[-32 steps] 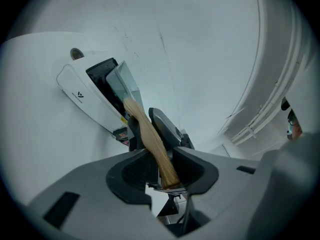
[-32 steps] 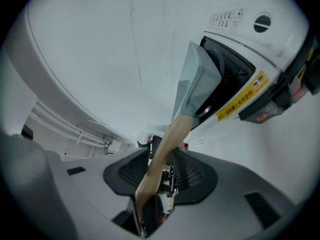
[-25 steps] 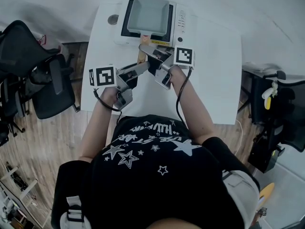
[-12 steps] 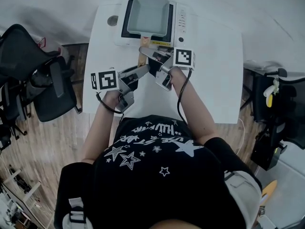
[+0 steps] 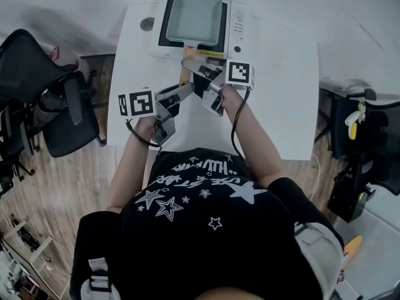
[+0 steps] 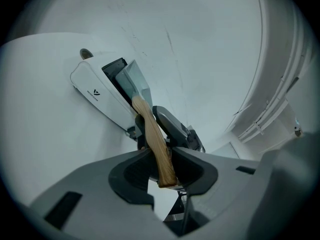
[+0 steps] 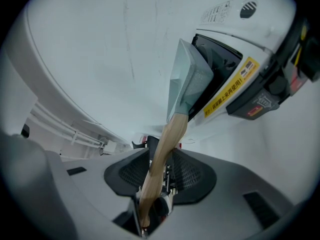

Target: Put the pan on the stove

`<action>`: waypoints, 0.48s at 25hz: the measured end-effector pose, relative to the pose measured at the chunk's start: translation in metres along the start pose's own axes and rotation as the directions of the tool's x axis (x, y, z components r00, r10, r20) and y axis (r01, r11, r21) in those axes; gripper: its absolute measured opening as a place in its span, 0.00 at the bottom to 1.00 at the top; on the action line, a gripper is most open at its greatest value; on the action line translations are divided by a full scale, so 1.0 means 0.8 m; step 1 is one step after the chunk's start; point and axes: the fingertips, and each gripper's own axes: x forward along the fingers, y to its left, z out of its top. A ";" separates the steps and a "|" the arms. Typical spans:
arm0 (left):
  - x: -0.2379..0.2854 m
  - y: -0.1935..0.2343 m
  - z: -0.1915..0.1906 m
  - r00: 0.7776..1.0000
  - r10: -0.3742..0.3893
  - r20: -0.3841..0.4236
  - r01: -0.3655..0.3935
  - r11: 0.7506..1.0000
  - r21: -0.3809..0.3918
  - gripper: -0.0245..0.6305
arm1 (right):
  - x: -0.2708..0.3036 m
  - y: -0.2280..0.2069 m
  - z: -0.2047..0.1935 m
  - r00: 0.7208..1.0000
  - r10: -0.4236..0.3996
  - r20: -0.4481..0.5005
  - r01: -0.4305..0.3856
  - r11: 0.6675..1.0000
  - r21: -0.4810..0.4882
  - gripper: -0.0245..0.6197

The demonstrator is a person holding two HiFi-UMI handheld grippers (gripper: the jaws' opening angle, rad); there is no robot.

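Note:
A grey square pan (image 5: 194,19) with a wooden handle (image 5: 185,75) sits on the white stove (image 5: 236,27) at the table's far edge. My left gripper (image 5: 189,90) grips the near end of the handle (image 6: 156,141), which stands between its pads. My right gripper (image 5: 200,69) holds the handle (image 7: 167,144) further up, closer to the pan, and its jaws are closing on the wood. In the left gripper view the pan (image 6: 135,81) rests on the stove (image 6: 95,91). In the right gripper view the pan (image 7: 187,81) lies over the stove's black glass (image 7: 220,69).
The white table (image 5: 281,105) holds the stove and a small round thing (image 5: 147,24) at its far left corner. Black office chairs stand at the left (image 5: 50,105) and at the right (image 5: 369,149). The stove's control strip (image 5: 238,24) runs along its right side.

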 end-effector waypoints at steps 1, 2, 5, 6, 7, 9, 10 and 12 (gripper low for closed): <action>0.000 0.002 0.000 1.000 0.006 0.002 -0.006 1.000 -0.003 0.23 | 0.000 -0.002 0.000 1.000 -0.001 0.000 0.001 1.000 0.008 0.25; -0.001 0.003 -0.001 1.000 0.010 0.005 -0.010 1.000 -0.007 0.22 | 0.000 -0.003 0.000 1.000 0.000 0.000 0.000 1.000 0.014 0.25; -0.003 0.003 -0.002 1.000 0.011 0.015 -0.011 1.000 -0.015 0.22 | 0.000 -0.002 -0.002 1.000 0.007 0.001 -0.007 1.000 0.027 0.25; -0.003 0.003 -0.002 1.000 0.012 0.016 -0.012 1.000 -0.015 0.22 | 0.000 -0.003 -0.002 1.000 0.008 0.000 -0.008 1.000 0.028 0.25; -0.003 0.003 -0.003 1.000 0.014 0.016 -0.014 1.000 -0.014 0.22 | 0.000 -0.003 -0.002 1.000 0.007 0.000 -0.007 1.000 0.028 0.25; -0.003 0.003 -0.004 1.000 0.016 0.014 -0.016 1.000 -0.014 0.22 | -0.001 -0.004 -0.002 1.000 0.003 0.000 -0.003 1.000 0.026 0.25; -0.003 0.003 -0.004 1.000 0.016 0.012 -0.016 1.000 -0.015 0.22 | -0.001 -0.004 -0.001 1.000 -0.001 0.000 0.001 1.000 0.024 0.24; -0.002 0.002 -0.004 1.000 0.014 0.011 -0.014 1.000 -0.014 0.22 | 0.000 -0.005 0.001 1.000 -0.009 0.001 0.009 1.000 0.016 0.24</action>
